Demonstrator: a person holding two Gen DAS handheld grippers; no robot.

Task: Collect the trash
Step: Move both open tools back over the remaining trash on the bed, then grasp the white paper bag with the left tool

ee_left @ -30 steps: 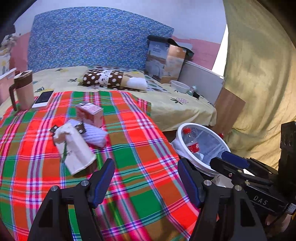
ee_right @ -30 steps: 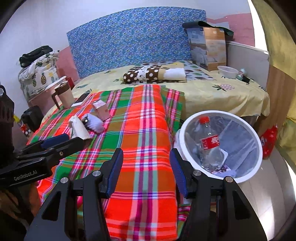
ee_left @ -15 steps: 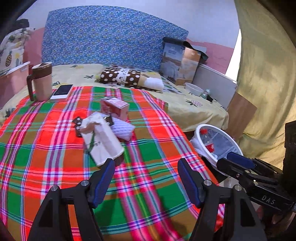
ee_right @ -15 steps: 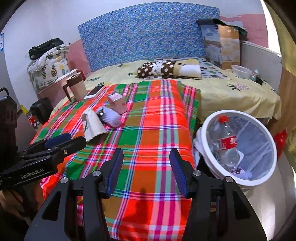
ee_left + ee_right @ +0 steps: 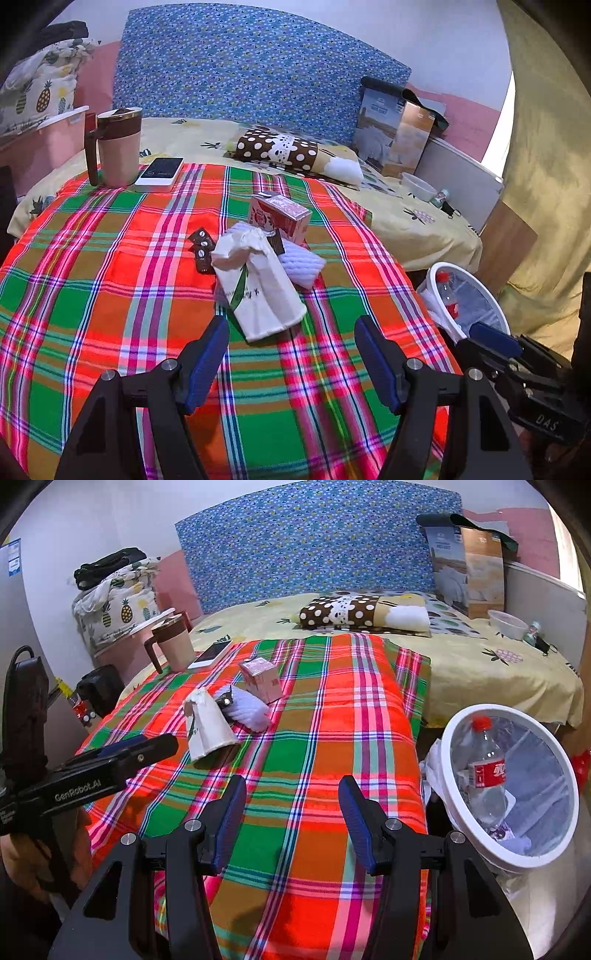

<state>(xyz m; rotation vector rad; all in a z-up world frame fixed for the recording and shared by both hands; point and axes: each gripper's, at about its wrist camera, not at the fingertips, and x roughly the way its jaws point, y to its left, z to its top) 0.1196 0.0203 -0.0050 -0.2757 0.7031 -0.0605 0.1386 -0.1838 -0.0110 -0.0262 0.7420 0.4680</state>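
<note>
the small dark wrappers point(image 5: 201, 246) are half hidden behind the crumpled white paper bag point(image 5: 258, 284) and cannot be read. the left gripper point(image 5: 291, 354) is held low over the red and green plaid blanket point(image 5: 110, 280) with its jaws spread wide and holding nothing, the bag just ahead of them. the right gripper point(image 5: 291, 812) is likewise wide and holding nothing, over the blanket's edge. only the right wrist view shows inside the white round bin point(image 5: 450, 746) beside the bed, where a clear plastic bottle with a red label point(image 5: 487, 771) is seen. the pink carton point(image 5: 280, 218) lies beside the bag.
</note>
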